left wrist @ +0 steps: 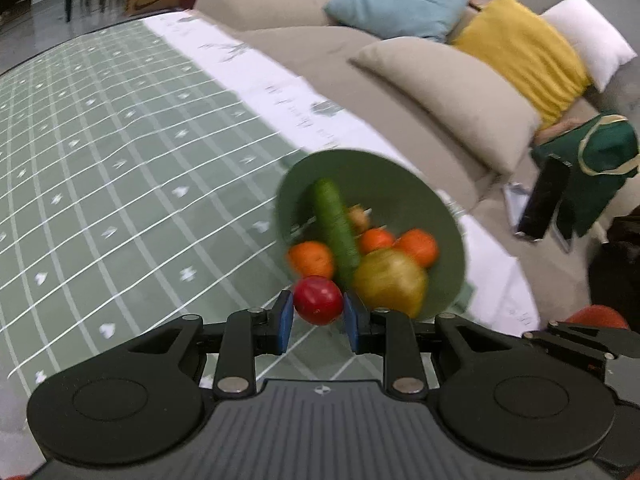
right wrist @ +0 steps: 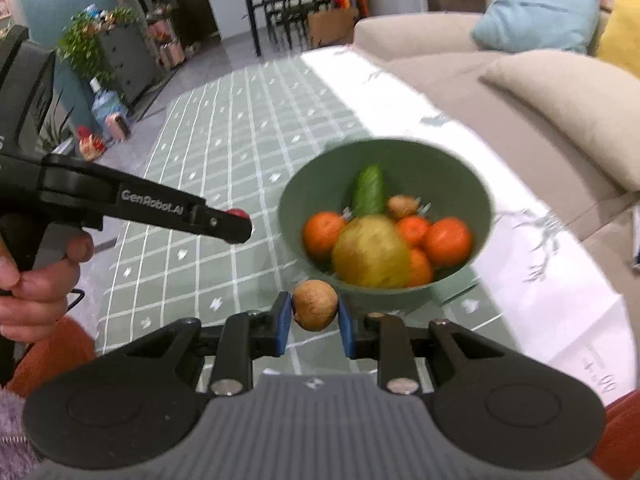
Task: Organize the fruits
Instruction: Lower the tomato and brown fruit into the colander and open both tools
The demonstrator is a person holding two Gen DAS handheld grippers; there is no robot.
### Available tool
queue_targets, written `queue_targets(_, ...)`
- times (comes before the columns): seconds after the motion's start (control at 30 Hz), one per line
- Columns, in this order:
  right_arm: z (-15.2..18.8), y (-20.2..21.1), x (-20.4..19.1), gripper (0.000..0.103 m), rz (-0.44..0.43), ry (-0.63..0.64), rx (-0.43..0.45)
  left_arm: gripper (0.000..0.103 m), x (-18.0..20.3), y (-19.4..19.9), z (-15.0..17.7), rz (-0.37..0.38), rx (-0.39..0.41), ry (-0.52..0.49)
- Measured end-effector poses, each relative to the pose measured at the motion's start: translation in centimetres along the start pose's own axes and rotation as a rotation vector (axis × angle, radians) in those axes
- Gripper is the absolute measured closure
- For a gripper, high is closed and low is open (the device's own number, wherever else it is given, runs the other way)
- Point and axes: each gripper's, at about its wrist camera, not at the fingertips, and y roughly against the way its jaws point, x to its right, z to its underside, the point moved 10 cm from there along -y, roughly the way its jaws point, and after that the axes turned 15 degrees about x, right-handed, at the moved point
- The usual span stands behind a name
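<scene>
My left gripper [left wrist: 318, 314] is shut on a red apple [left wrist: 319, 300], held above the table just short of the green bowl [left wrist: 376, 168]. The bowl [right wrist: 472, 192] holds a cucumber [left wrist: 335, 228], several oranges [right wrist: 447, 242], a yellow-green pear [right wrist: 370, 252] and a small brown fruit [right wrist: 402, 207]. My right gripper [right wrist: 314, 318] is shut on a brown kiwi [right wrist: 315, 305], close to the bowl's near rim. The left gripper also shows in the right wrist view [right wrist: 236, 224], left of the bowl, with the red apple at its tip.
The table has a green grid-pattern cloth [left wrist: 120, 184] with a white border [right wrist: 560, 300]. A beige sofa [left wrist: 440, 80] with blue, yellow and white cushions stands behind it. A green bag [left wrist: 592, 160] lies on the sofa at right.
</scene>
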Motion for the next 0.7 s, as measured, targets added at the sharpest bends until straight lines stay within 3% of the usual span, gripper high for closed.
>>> queue_targets(0.33,-3.6,-0.4,5.0,0.082,0.062,0.012,0.067,0.073,3.8,-4.3,-2.0,0.056,-0.044,-0.002)
queue_targets(0.7,-4.2,-6.7,7.1,0.082,0.035,0.115,-0.010,0.073,4.9,-9.7,-2.5,0.062,-0.145,-0.039)
